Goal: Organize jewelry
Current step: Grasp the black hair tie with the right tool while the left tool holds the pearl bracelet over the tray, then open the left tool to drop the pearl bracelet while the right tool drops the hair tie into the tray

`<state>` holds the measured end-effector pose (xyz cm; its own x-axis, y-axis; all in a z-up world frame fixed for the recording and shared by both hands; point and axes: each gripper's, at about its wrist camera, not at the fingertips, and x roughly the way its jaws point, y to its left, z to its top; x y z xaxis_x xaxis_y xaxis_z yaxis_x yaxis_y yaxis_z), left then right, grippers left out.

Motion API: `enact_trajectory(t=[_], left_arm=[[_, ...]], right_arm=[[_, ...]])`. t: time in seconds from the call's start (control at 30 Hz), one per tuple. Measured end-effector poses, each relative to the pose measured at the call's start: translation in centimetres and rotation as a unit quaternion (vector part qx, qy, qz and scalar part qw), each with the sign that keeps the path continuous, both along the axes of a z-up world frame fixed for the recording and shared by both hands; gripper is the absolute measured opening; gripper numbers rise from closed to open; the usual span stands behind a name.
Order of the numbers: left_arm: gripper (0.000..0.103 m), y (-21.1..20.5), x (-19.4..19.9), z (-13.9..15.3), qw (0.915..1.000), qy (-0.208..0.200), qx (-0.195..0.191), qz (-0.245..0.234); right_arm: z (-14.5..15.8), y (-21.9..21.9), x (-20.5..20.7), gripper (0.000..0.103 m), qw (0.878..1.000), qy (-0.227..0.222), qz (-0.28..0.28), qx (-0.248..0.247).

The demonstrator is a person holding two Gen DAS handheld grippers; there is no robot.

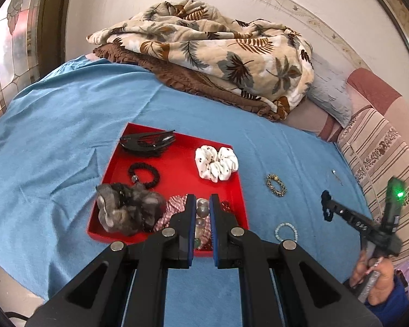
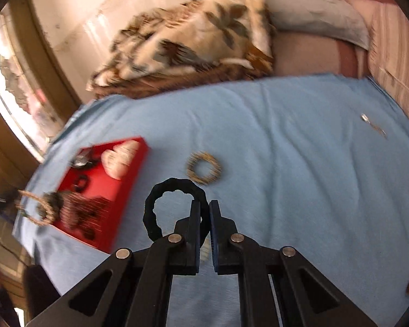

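Right hand-held gripper (image 2: 203, 209) clamped on black hair tie (image 2: 161, 190) | left hand-held gripper (image 1: 203, 204) together over red tray (image 1: 177, 160) | bed.

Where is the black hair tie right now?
The black hair tie is pinched in the right gripper, lifted above the blue sheet, between the red tray and the gold bracelet.
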<state>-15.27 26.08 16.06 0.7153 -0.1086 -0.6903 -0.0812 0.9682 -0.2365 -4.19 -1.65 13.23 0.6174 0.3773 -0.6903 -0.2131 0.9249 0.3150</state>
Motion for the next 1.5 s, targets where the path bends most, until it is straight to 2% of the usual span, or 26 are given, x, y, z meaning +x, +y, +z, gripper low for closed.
enact_trajectory(t=[0.2,0.33,0.47,0.63,0.87,1.03,1.1,1.13,1.17,1.27,1.37,1.5], left_arm=[[0.009,1.5,4.1,-0.2,0.9997,0.006,-0.021,-0.007],[0.009,2.0,7.9,-0.7,0.9992,0.015,-0.033,-0.019],[0.009,1.9,11.5,-1.9,0.9982,0.031,-0.038,-0.035],[0.009,2.6,16.4,-4.7,0.9961,0.067,-0.047,-0.033],[0.009,4.0,19.7,-7.3,0.9953,0.088,-0.041,-0.009],[0.01,4.5,20.1,-7.2,0.996,0.08,-0.039,-0.004],[0.022,4.7,20.0,-6.9,0.9964,0.076,-0.039,-0.003],[0.036,4.8,19.9,-6.7,0.9966,0.072,-0.039,0.0],[0.043,4.9,19.6,-6.4,0.9971,0.065,-0.039,0.005],[0.044,5.1,18.5,-5.2,0.9977,0.05,-0.045,0.006],[0.045,4.9,17.0,-3.9,0.9984,0.04,-0.037,0.01],[0.052,4.1,14.2,-2.1,0.9995,0.023,-0.006,0.019]], right_arm=[[1.9,7.0,1.5,0.007,0.997,-0.013,0.076,0.001],[1.5,12.1,2.3,0.007,0.992,-0.022,0.121,-0.021],[-0.1,16.3,3.7,0.007,0.987,-0.018,0.155,-0.046],[-2.7,19.2,5.9,0.008,0.983,-0.004,0.165,-0.076],[-5.1,20.8,7.5,0.008,0.981,0.016,0.166,-0.095],[-5.9,21.3,8.2,0.009,0.982,0.021,0.164,-0.097],[-5.9,21.3,8.3,0.009,0.982,0.019,0.162,-0.097],[-5.9,21.3,8.3,0.009,0.982,0.019,0.162,-0.096],[-5.8,21.4,8.2,0.009,0.982,0.017,0.161,-0.096],[-5.2,21.3,7.8,0.013,0.983,0.003,0.157,-0.098],[-4.3,21.0,7.5,0.028,0.984,-0.005,0.152,-0.093],[-2.8,20.0,6.5,0.029,0.986,-0.014,0.145,-0.08]])
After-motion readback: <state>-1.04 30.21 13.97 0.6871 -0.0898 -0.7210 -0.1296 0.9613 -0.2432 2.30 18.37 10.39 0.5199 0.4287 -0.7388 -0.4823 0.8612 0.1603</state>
